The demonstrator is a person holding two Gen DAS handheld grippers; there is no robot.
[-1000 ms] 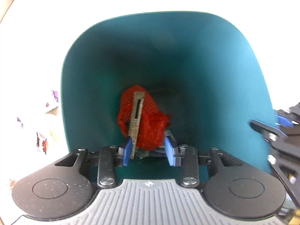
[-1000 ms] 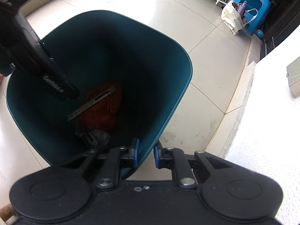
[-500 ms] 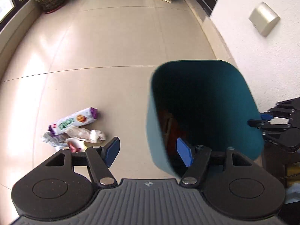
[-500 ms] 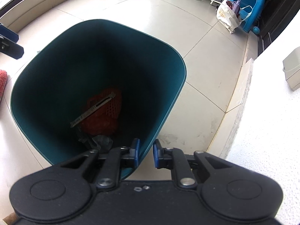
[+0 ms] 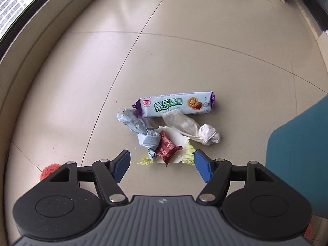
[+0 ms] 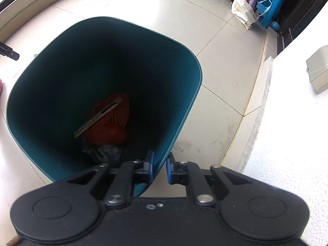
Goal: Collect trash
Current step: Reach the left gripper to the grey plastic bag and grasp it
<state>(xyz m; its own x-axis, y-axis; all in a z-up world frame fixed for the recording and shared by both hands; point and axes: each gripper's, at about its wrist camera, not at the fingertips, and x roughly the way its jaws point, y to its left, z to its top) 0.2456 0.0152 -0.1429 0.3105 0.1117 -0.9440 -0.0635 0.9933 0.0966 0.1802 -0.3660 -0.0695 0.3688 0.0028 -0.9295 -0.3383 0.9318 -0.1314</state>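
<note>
In the left wrist view a trash pile lies on the tiled floor: a pale blue biscuit packet, a crumpled grey wrapper, a red snack wrapper, a white plastic glove and a pale leaf scrap. My left gripper is open and empty, just above the pile's near side. My right gripper is shut on the near rim of the teal bin. Inside the bin lie a red mesh bag and a metal strip.
The bin's side shows at the right of the left wrist view. A red fuzzy thing lies at the lower left. A window ledge curves along the left. A white wall, blue stool and white bag stand beyond the bin.
My left gripper came up out of the bin, leaving the red mesh bag and metal strip inside, opened wide and swung left over the floor pile. My right gripper stayed clamped on the rim.
</note>
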